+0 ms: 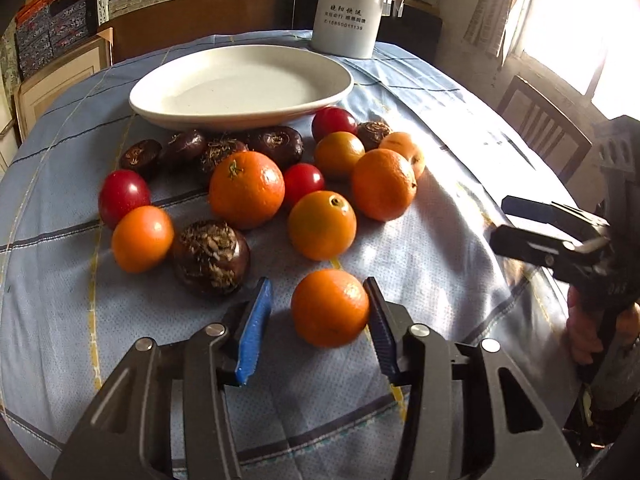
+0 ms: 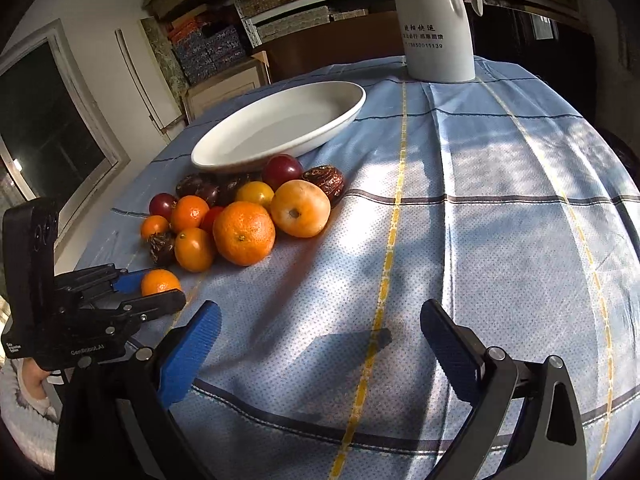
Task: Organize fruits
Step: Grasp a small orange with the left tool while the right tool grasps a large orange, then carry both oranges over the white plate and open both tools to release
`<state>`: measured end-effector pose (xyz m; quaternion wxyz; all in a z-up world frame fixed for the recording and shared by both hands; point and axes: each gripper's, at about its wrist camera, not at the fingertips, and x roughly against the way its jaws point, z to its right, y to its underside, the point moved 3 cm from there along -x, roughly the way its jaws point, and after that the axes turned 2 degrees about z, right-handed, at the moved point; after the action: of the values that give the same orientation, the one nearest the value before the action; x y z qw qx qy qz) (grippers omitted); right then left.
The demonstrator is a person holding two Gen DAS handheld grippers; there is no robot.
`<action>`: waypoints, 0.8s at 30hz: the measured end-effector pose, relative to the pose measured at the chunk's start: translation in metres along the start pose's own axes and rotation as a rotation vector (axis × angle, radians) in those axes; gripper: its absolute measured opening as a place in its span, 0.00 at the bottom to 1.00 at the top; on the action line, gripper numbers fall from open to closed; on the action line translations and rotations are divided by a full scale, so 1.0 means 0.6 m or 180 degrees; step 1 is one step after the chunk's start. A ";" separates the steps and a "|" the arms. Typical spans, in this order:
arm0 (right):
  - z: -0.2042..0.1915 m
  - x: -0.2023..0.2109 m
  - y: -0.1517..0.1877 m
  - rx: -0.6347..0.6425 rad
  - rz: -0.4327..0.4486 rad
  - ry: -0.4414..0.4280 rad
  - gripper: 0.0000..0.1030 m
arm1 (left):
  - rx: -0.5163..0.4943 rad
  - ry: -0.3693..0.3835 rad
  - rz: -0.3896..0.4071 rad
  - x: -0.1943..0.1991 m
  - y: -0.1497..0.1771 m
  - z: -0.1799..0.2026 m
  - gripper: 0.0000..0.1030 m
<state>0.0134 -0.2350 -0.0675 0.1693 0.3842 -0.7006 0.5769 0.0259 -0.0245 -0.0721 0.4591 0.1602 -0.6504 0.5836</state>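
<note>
Left wrist view: low over the desk (image 1: 420, 264), close behind the left gripper (image 1: 318, 300), facing the fruit pile (image 1: 256, 184) and white plate (image 1: 240, 88). Right wrist view: low behind the right gripper (image 2: 320, 320), facing across the desk's bare cloth toward the white jug (image 2: 436, 36). Both views share pile, plate and jug; each shows the other gripper at its edge.

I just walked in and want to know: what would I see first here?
A bright heap of oranges, red fruits and dark brown ones lies on the blue checked cloth, just in front of an empty white plate. One small orange sits apart, between the open left tongs. A tall white jug stands behind.
</note>
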 end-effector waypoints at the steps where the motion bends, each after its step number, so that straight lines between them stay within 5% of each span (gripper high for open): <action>1: -0.001 0.002 0.002 0.0017 0.0008 0.0010 0.90 | -0.0035 -0.0015 -0.0013 -0.004 -0.004 0.005 0.44; 3: -0.005 0.001 0.003 0.0072 0.0008 0.0020 0.81 | -0.0155 -0.0062 -0.0029 -0.008 -0.007 0.018 0.35; 9: -0.018 -0.012 -0.005 0.0103 -0.0045 -0.0095 0.56 | -0.0107 -0.0060 0.0070 0.021 0.018 0.001 0.34; 15: -0.060 -0.064 -0.033 0.0095 -0.0207 -0.0301 0.54 | 0.0324 0.0052 0.0143 0.035 0.028 -0.061 0.34; 22: -0.069 -0.102 -0.054 -0.0127 -0.0287 -0.0382 0.53 | 0.0338 0.0113 0.0138 0.032 0.028 -0.058 0.34; 24: -0.067 -0.106 -0.058 -0.0196 -0.0249 -0.0493 0.45 | 0.0342 0.0119 0.0138 0.030 0.027 -0.057 0.34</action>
<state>0.0720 -0.1768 -0.0758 0.1488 0.4493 -0.7135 0.5166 0.0180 0.0167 -0.0714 0.4492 0.1597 -0.6128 0.6303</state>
